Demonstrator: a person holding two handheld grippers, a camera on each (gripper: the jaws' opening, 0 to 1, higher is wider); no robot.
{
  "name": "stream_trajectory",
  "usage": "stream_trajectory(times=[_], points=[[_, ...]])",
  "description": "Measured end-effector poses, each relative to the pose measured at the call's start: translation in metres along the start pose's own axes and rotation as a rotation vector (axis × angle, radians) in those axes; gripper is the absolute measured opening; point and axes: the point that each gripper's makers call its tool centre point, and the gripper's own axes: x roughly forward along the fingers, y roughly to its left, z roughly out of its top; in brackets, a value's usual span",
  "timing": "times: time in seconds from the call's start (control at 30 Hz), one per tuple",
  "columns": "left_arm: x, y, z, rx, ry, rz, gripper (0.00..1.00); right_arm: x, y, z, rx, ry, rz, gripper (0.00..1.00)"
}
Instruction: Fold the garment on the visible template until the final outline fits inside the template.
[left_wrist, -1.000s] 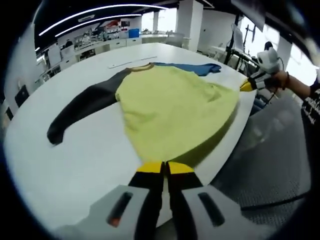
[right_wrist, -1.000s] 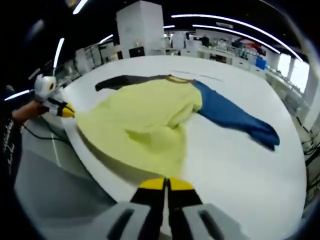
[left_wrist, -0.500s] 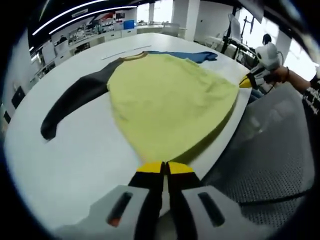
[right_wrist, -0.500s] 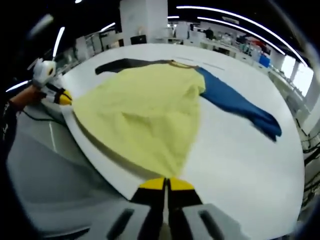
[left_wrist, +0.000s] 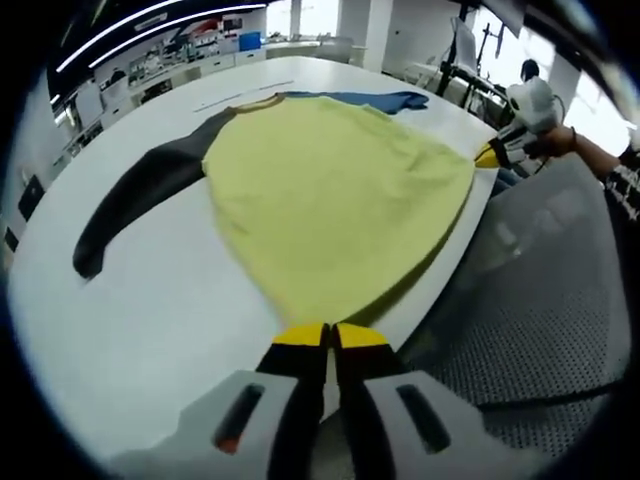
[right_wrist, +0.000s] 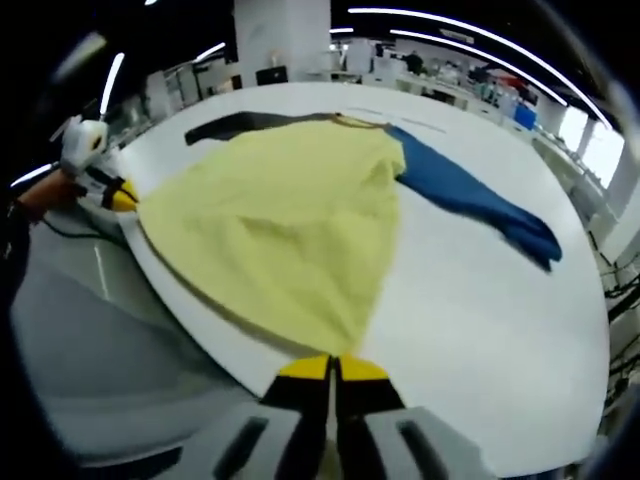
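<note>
Two grippers pinch the hem corners of the garment (left_wrist: 335, 195) at the near edge of the tabletop (left_wrist: 150, 300). The left gripper (left_wrist: 329, 337) is clenched on one yellow corner, the right gripper (right_wrist: 331, 369) on the other, the hem drawn taut between them along the tabletop's rim. Beyond, the yellow body lies flat, its dark sleeve (left_wrist: 130, 200) stretched over bare white surface to one side and its blue sleeve (right_wrist: 470, 200) to the other, with open room around both.
</note>
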Motion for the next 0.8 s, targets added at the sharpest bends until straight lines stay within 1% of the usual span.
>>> stream_trajectory(times=[0.1,0.17,0.27,0.37,0.4,0.47,0.53,0.6,0.63,0.67,0.7,0.73,0.77,0.8], points=[[-0.001,0.0,-0.001,-0.002,0.003,-0.002,0.01,0.0,-0.001,-0.003,0.012,0.017,0.002,0.0],[-0.002,-0.001,-0.004,-0.002,0.019,-0.006,0.01,-0.004,0.0,-0.003,0.039,0.021,0.007,0.0],[-0.005,-0.001,-0.005,0.003,0.02,-0.006,0.02,-0.007,-0.006,-0.001,0.07,0.005,0.0,0.0],[-0.007,-0.003,-0.005,-0.015,0.02,-0.015,0.05,-0.014,-0.009,0.004,0.111,-0.013,-0.003,0.05],[-0.007,-0.003,-0.005,-0.015,0.02,-0.017,0.06,-0.015,-0.009,0.004,0.127,-0.017,-0.004,0.08],[-0.007,-0.002,-0.005,-0.017,0.02,-0.011,0.11,-0.016,-0.011,0.007,0.151,-0.036,-0.01,0.12],[-0.009,0.002,-0.001,-0.035,0.001,0.009,0.23,-0.019,-0.013,0.013,0.182,-0.064,-0.01,0.17],[-0.008,0.005,0.005,-0.062,-0.032,0.012,0.29,-0.021,-0.014,0.019,0.221,-0.095,-0.001,0.23],[-0.009,0.005,0.011,-0.103,-0.066,0.007,0.31,-0.021,-0.016,0.021,0.226,-0.106,0.001,0.26],[-0.009,0.005,0.014,-0.122,-0.083,0.001,0.34,-0.023,-0.016,0.023,0.217,-0.114,0.002,0.33],[-0.01,0.006,0.018,-0.155,-0.107,0.002,0.4,-0.023,-0.017,0.025,0.216,-0.12,-0.002,0.38],[-0.01,0.007,0.021,-0.17,-0.122,0.003,0.44,-0.024,-0.018,0.027,0.209,-0.127,-0.011,0.44],[-0.011,0.006,0.023,-0.166,-0.128,-0.003,0.46,-0.024,-0.021,0.029,0.194,-0.136,-0.023,0.49],[-0.013,0.004,0.027,-0.177,-0.143,-0.006,0.48,-0.025,-0.022,0.03,0.19,-0.139,-0.028,0.52]])
